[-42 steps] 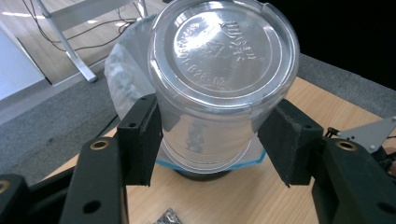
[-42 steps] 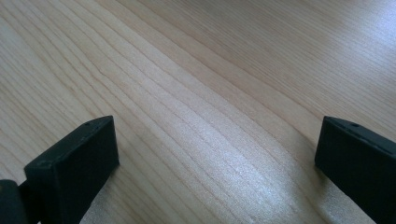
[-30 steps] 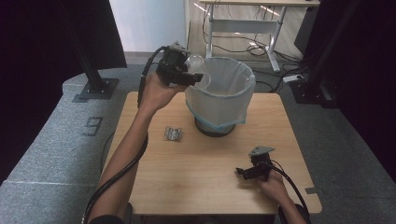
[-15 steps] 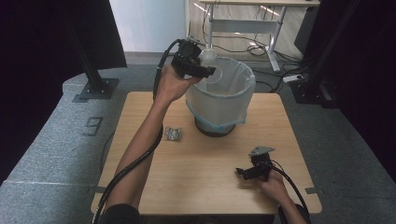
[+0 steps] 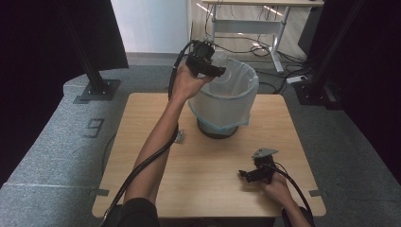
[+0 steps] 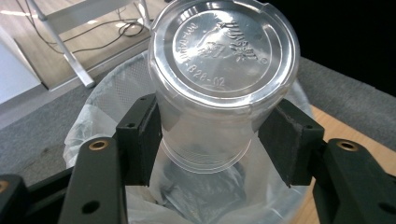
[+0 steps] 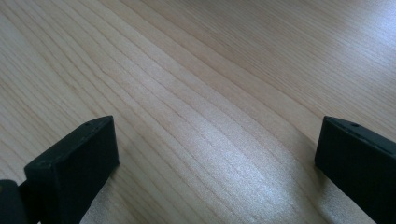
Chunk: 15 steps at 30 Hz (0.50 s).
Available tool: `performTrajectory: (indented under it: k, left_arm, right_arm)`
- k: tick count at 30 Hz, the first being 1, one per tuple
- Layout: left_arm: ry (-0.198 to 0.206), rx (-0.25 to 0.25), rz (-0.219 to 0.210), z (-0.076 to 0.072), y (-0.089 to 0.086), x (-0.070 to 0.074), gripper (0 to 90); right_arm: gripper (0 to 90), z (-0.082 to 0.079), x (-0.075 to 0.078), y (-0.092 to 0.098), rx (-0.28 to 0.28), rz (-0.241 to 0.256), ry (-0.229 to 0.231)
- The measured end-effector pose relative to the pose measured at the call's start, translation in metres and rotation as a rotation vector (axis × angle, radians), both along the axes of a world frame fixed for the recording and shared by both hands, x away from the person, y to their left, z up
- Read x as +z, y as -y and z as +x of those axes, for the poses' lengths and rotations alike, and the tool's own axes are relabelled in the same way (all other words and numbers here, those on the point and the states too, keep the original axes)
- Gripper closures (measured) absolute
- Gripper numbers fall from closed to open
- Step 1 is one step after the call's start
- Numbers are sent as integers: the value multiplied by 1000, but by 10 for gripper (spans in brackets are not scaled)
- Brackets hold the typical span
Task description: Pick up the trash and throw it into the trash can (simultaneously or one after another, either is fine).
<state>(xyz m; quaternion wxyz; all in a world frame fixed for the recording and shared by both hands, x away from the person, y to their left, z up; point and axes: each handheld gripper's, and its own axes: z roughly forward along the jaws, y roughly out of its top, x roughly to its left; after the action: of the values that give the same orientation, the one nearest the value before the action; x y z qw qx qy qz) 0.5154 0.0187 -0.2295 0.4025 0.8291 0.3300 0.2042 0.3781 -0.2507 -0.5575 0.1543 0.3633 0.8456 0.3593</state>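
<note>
Clear plastic cup (image 6: 219,79) is clamped betw. jaws of left gripper (image 6: 219,140), held base-up over bag-lined bin (image 5: 226,101). Right gripper (image 5: 250,174) is rested on wooden table (image 5: 208,179), jaws spread wide w/ nothing held.

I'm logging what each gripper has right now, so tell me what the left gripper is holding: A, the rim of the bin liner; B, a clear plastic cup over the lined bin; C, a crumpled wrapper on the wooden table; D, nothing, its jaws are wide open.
B: the left gripper has its jaws closed on the sides of a clear plastic cup, above the white bin with its translucent liner.
</note>
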Motion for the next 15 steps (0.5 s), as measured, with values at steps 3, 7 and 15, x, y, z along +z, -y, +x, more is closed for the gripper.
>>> performTrajectory:
  k: [3, 7, 15]
  left_arm:
    - [-5, 9, 6, 6, 4, -6, 398]
    - [-14, 17, 26, 13, 10, -18, 396]
    - [-33, 14, 58, 19, 19, -40, 388]
  right_arm:
    - [0, 0, 0, 0, 0, 0, 0]
    - [0, 0, 0, 0, 0, 0, -1]
    - [0, 0, 0, 0, 1, 0, -1]
